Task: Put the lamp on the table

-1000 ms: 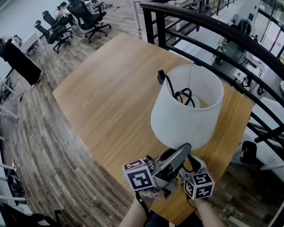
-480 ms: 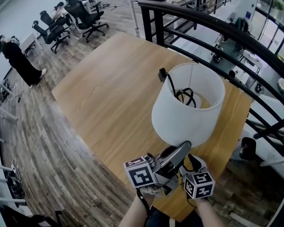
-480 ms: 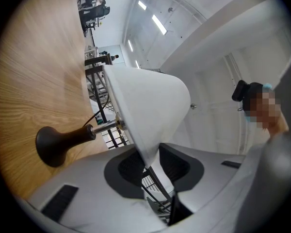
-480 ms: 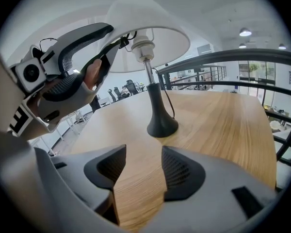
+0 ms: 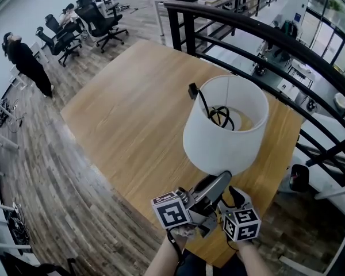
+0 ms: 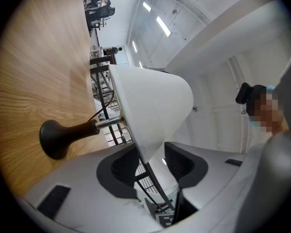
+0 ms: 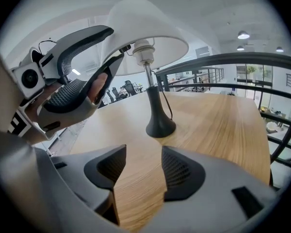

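As L hand-held gripper (image 6: 153, 165) opens, lampshade (image 6: 153, 98) btwn jaws

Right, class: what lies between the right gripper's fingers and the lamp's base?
Only bare wooden table: the right gripper view shows nothing between the right gripper and the lamp's black base.

A table lamp (image 5: 224, 128) stood on the light wooden table (image 5: 121, 114), its white shade upright and a black cord (image 5: 218, 117) coiled inside, the plug (image 5: 192, 89) hanging over the rim. The left gripper (image 5: 221, 181) reached the shade's lower rim, its jaws just opening with the rim between them. The right gripper (image 5: 234, 199) sat just beside it. Beyond the table were a black railing (image 5: 247, 33), office chairs (image 5: 100, 19) and a standing person (image 5: 26, 62) in dark clothes.
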The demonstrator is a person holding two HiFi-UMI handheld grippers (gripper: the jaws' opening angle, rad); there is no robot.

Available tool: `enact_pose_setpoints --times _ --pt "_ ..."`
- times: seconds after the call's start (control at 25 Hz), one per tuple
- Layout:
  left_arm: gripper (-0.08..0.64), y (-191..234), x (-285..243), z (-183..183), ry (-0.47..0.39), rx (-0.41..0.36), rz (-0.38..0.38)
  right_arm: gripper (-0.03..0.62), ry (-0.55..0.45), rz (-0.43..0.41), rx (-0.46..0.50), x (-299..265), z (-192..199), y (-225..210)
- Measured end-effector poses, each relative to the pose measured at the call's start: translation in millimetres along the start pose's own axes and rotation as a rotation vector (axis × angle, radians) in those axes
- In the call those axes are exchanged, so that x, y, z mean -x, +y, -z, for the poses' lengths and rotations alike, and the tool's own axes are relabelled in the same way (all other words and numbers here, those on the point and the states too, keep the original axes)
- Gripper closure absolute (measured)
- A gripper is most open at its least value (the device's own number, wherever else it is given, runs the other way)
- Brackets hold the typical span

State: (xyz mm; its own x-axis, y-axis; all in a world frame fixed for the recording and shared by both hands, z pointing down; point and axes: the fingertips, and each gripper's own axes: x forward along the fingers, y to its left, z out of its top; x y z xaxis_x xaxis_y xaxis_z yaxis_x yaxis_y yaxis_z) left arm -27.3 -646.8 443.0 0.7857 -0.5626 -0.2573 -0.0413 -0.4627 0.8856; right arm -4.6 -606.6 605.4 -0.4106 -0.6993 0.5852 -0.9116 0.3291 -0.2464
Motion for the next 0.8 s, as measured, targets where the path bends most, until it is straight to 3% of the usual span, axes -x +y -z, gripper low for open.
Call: enact_pose_setpoints --times 0.04,0.56,0.68,0.8 --pt "0.38 0 2 2 -0.004 0.009 -0.004 0.342 0.0 0.001 0.002 2 1 1" --pt "0.379 22 48 30 -0.006 0.045 -0.136 0.355 -0.005 -0.004 0.0 17 4 14" --pt "0.395 28 60 39 0.004 0.055 -0.169 0.43 -0.037 0.0 -0.009 22 -1 15" --pt "0.511 35 75 45 0.001 0.053 -0.218 0.513 -0.067 0.002 -0.025 29 -8 15"
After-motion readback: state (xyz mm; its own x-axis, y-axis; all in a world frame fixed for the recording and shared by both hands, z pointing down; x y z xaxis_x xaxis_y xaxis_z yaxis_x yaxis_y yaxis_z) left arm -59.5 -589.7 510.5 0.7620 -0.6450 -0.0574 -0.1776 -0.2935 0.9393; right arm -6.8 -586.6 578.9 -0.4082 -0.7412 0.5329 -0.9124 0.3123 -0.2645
